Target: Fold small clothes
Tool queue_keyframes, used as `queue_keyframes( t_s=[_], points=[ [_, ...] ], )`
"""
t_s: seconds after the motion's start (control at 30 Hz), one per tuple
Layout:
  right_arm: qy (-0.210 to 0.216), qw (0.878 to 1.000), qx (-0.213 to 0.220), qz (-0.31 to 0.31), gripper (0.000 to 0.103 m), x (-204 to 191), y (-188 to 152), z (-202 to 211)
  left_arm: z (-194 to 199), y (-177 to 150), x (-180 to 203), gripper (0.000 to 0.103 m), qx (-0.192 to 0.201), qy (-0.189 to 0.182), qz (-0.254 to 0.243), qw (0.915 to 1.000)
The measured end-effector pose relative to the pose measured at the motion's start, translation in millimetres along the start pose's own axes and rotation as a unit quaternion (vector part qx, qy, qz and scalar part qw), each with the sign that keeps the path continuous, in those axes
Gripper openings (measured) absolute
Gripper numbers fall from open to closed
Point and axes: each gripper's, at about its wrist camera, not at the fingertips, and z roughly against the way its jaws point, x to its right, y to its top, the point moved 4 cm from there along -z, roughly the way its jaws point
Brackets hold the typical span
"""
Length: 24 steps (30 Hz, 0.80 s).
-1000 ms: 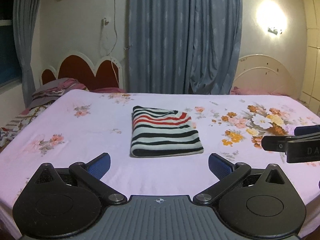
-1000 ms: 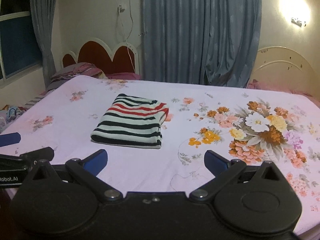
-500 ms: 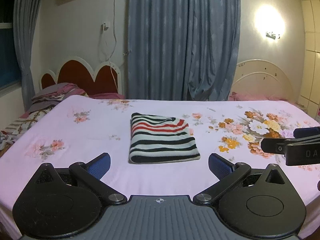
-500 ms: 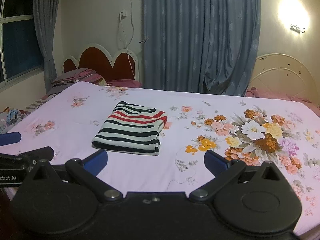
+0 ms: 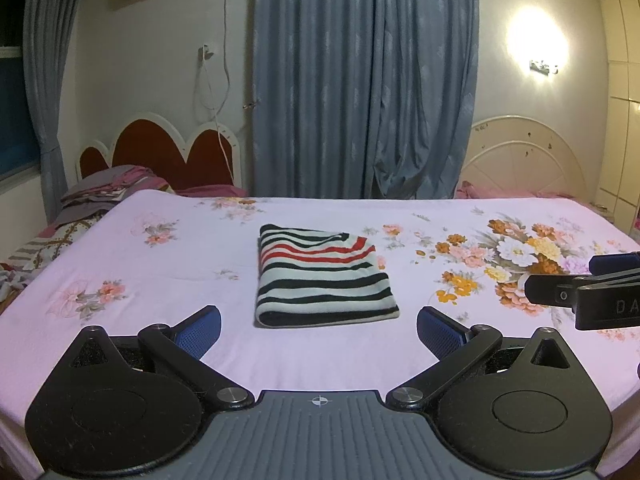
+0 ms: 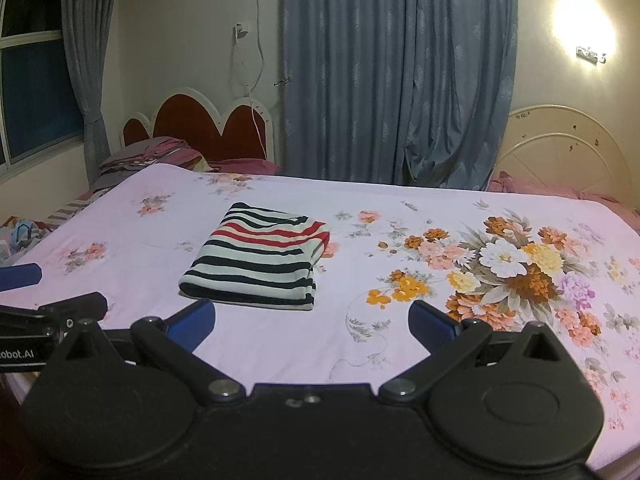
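A striped garment [image 5: 322,276] in black, white and red lies folded into a flat rectangle on the pink floral bedsheet [image 5: 160,264]. It also shows in the right wrist view [image 6: 260,260]. My left gripper [image 5: 319,330] is open and empty, held back above the bed's near edge, short of the garment. My right gripper [image 6: 311,320] is open and empty, near the front edge, to the right of the garment. Each gripper shows at the side of the other's view, the right one [image 5: 560,280] and the left one [image 6: 52,292].
A red scalloped headboard [image 5: 160,152] with piled bedding [image 5: 104,192] stands at the back left. Blue curtains [image 5: 360,80] hang behind the bed. A cream headboard [image 5: 524,160] stands at the back right. A lit wall lamp [image 5: 542,66] is above it.
Both grippers have pulled back and tilted up from the bed, so the folded garment looks farther away. Both stay open and empty. The garment has not moved.
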Motion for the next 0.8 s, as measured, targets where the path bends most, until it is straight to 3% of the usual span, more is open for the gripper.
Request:
queue_keyframes(
  t_s=[0.8],
  points=[
    [0.005,1.000,0.002,0.001,0.102,-4.6,3.2,-3.3,-2.5,3.0,-1.1,0.103,0.000,0.003,-0.003,1.0000]
  ],
)
